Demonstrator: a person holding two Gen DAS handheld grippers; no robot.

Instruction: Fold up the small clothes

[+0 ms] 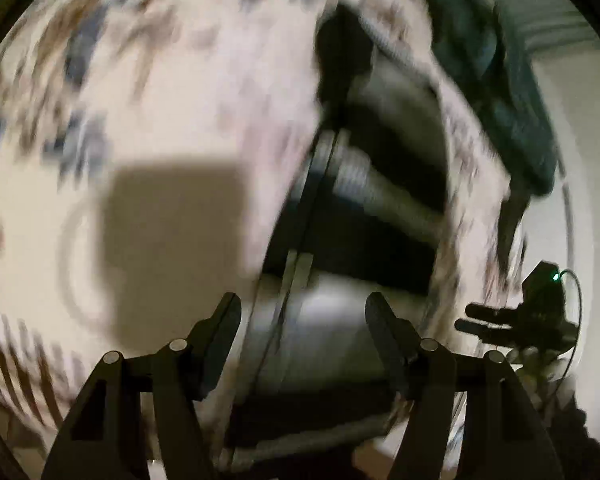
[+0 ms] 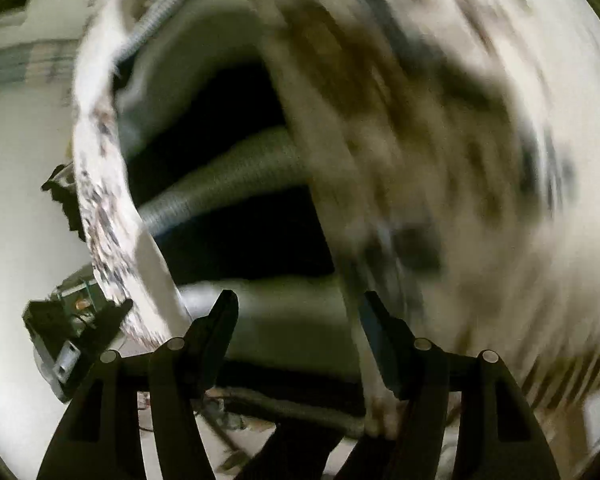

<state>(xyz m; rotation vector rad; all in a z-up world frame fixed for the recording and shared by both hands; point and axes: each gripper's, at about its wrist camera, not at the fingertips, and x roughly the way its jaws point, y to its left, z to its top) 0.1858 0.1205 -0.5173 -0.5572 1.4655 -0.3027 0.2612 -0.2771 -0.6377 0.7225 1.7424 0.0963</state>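
Observation:
A white small garment with brown and blue print fills the left of the blurred left wrist view; a second strip of it hangs at the right. My left gripper is open, its fingers wide apart, with the cloth's edge near the left finger. In the right wrist view the same printed cloth fills the right side and a strip hangs at the left. My right gripper is open, the cloth's edge lying by its right finger. The right gripper also shows in the left wrist view.
A grey ribbed hose crosses a dark gap behind the cloth; it also shows in the left wrist view. A dark teal cloth lies at the upper right. A pale surface lies below. The left gripper's body sits at lower left.

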